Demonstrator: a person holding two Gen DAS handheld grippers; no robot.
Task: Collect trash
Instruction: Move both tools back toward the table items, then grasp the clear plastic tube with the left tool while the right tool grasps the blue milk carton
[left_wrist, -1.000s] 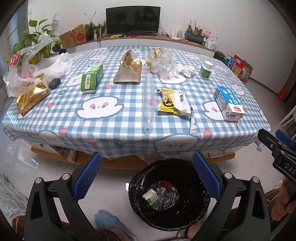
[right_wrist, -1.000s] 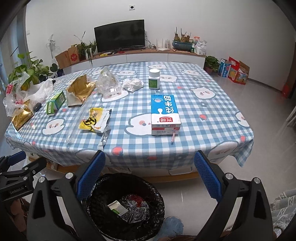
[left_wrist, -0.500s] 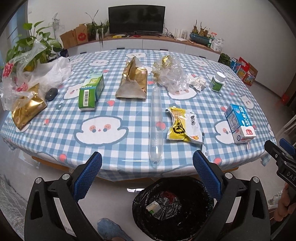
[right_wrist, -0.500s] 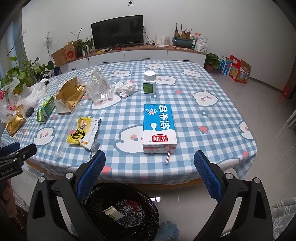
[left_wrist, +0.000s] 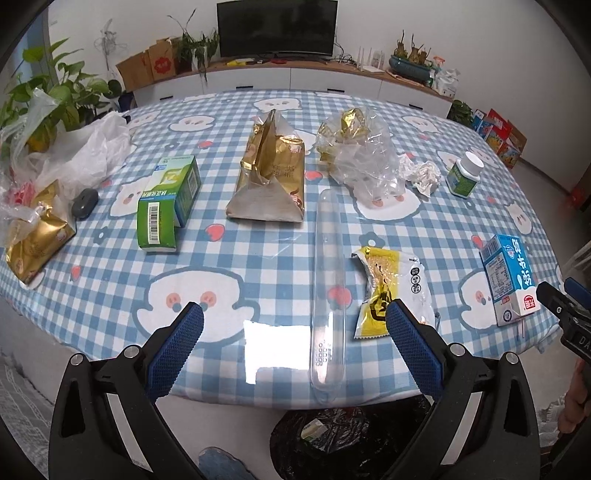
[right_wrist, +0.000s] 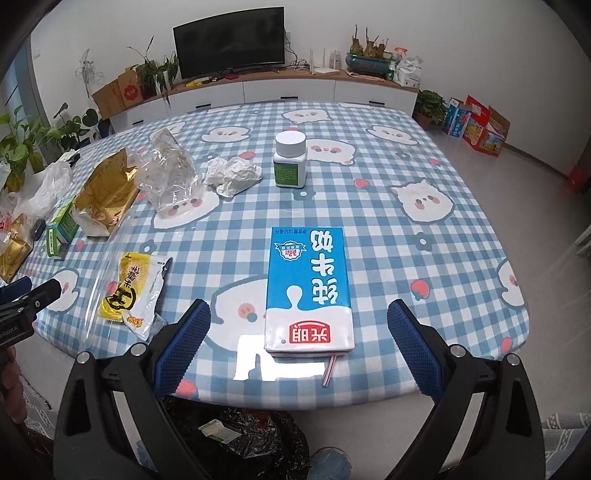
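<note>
Milk carton (right_wrist: 308, 291) dead ahead of my R gripper (right_wrist: 299, 325), lying flat on the table (right_wrist: 424, 206), long axis running straight away from me, so it sits lengthwise between the pads w/ its near end level with the tips. R jaws spread wide, nothing in them; gap looks broader than the carton, so I reckon a straight push fwd and squeeze across the short sides does it. Straw (right_wrist: 328, 371) pokes out at the near end, just below R's line.

L gripper (left_wrist: 295, 325) also gaping, empty. Clear tube (left_wrist: 328, 291) lies just R of centre between its pads, long axis pointing away from me too; yellow wrapper (left_wrist: 391, 291) right by the R pad. From L, the carton (left_wrist: 508, 278) is far off to the R, so R hand is clearly the nearer one for it.

Bin (right_wrist: 240, 439) w/ black liner sits below the table edge, under both grippers, some trash already in.

Vs half a sec back: both rigs have come up and in over the table edge; carton's bigger and now between R's pads, bin has slid mostly out the bottom of frame. Nothing on the table has shifted.
</note>
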